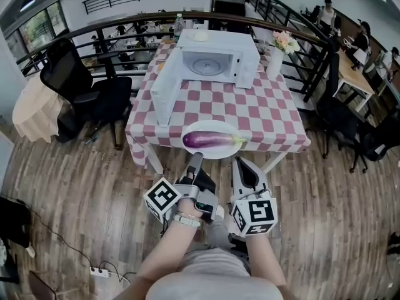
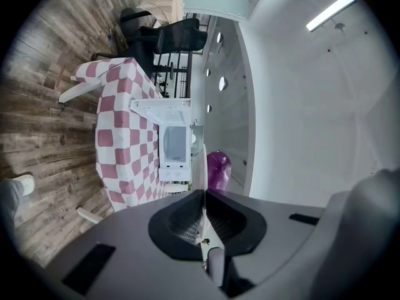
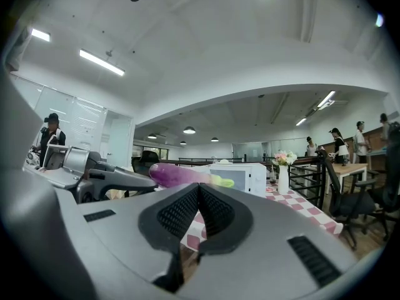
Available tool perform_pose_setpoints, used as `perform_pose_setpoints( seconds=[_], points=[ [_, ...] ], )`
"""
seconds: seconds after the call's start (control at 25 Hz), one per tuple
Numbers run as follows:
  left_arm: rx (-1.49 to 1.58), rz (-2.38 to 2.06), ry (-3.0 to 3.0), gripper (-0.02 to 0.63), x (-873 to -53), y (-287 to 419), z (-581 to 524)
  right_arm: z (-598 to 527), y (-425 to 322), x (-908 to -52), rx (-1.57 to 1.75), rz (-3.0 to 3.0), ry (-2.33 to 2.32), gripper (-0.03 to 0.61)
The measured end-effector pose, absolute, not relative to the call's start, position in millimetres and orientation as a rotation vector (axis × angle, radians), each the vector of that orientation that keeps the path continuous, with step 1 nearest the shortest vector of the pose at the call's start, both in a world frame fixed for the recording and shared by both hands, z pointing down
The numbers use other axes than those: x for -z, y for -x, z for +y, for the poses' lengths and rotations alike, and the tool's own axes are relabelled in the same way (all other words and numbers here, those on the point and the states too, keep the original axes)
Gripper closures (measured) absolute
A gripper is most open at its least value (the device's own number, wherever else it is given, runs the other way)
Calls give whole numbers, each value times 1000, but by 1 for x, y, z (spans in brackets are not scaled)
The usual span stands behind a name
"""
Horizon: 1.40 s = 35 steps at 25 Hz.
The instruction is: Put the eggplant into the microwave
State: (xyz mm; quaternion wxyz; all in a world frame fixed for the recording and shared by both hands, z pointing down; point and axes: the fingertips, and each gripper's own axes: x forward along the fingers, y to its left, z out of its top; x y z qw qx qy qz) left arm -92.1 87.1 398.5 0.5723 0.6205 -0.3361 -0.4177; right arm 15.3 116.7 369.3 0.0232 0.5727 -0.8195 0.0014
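A purple eggplant (image 1: 211,140) with a green stem lies on a white plate (image 1: 190,147) at the near edge of the table (image 1: 275,114), which has a red-and-white checked cloth. Behind it stands a white microwave (image 1: 219,58), its door (image 1: 165,87) swung open to the left. My left gripper (image 1: 195,157) and right gripper (image 1: 241,163) hover side by side just short of the table edge, both shut and empty. In the left gripper view the eggplant (image 2: 219,170) and microwave (image 2: 174,145) lie beyond the shut left gripper (image 2: 203,195). The right gripper (image 3: 199,190) points at the eggplant (image 3: 178,175).
A black office chair (image 1: 84,89) stands left of the table, more dark chairs (image 1: 350,133) to the right. A white vase with flowers (image 1: 277,56) sits beside the microwave, a bottle (image 1: 179,24) behind it. A railing runs behind the table. A power strip (image 1: 100,271) lies on the wooden floor.
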Motion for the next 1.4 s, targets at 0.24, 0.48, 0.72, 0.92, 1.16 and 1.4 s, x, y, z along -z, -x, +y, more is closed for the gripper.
perform_pose_setpoints(
  seconds=[0.24,0.48,0.72,0.92,1.16,1.4],
  points=[
    [992,-808,-1448,597,-400,86,43,67,-20,-366,0,-2569,-1728,554],
    [1002,-848,-1437,597,-398,79,0,21,-25,-359,8,-2611,-1674,554],
    [1018,-864,-1436,597,-397,62,-47,-31,-41,-362,-21,-2635,-1640,554],
    [1033,-885,-1427,597,-399,50,-83,-73,-53,-362,-28,-2652,-1614,554],
    [1039,-917,-1420,597,-407,42,-121,-114,-63,-367,-42,-2673,-1571,554],
    [1062,-915,-1411,597,-412,39,-152,-144,-69,-374,-56,-2693,-1551,554]
  ],
)
